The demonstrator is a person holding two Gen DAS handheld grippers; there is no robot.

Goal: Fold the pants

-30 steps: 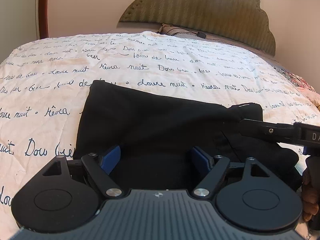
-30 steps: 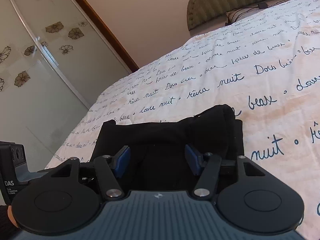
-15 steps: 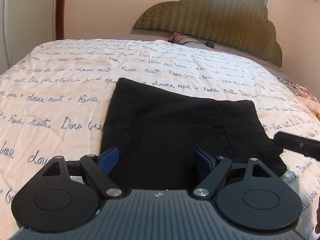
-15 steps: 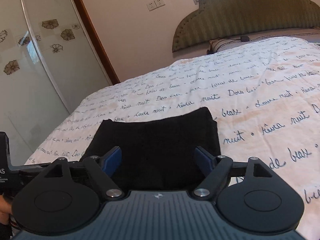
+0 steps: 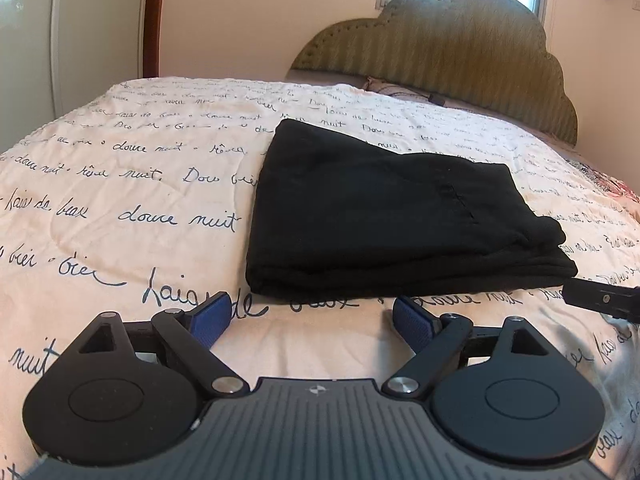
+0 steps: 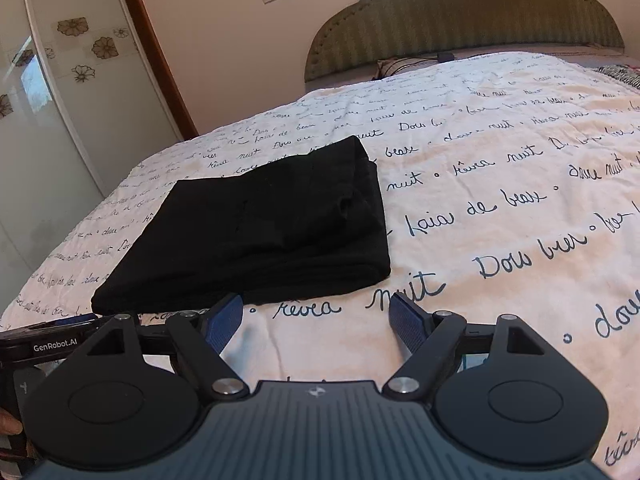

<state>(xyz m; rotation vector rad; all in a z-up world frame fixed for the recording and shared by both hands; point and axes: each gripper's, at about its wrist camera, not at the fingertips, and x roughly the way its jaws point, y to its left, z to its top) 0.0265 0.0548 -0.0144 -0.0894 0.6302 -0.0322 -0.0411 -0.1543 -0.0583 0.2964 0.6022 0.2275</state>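
The black pants [image 5: 384, 216] lie folded into a flat, thick rectangle on the bed; they also show in the right wrist view [image 6: 264, 228]. My left gripper [image 5: 310, 320] is open and empty, just short of the pants' near edge. My right gripper [image 6: 316, 320] is open and empty, near the pants' near right corner. Part of the right gripper [image 5: 604, 302] shows at the right edge of the left wrist view. Part of the left gripper [image 6: 48, 344] shows at the lower left of the right wrist view.
The bed has a cream quilt [image 5: 132, 184] printed with blue script. A green padded headboard [image 5: 448, 68] and a pillow [image 6: 404, 66] stand at the far end. A wardrobe with flowered glass doors [image 6: 60, 80] stands left of the bed.
Both grippers have drawn back and up from the pants. The pants now lie wholly beyond the fingertips, not between them. More of the room shows.
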